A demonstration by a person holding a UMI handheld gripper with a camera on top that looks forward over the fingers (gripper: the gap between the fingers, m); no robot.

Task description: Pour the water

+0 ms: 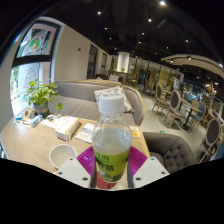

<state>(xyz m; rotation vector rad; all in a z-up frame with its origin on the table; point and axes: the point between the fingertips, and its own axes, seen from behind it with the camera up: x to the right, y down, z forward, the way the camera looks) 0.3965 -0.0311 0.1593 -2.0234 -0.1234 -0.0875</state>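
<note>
**Bottle clamped, cup waiting**

Hand-held gripper (110, 172) closed on the water bottle (111, 140), pads (88, 162) pressing both sides. Held upright, cap on, raised over the table (30, 145), probably to keep from spilling. White cup (62, 155) just left below, likely the pouring target.

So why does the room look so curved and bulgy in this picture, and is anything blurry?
In the gripper view, the wide-angle lens bends the ceiling and walls into arcs; the bottle, gripped by the fingers, is fairly sharp, while the far chairs look soft; ceiling spotlights show as small bright dots.
</note>
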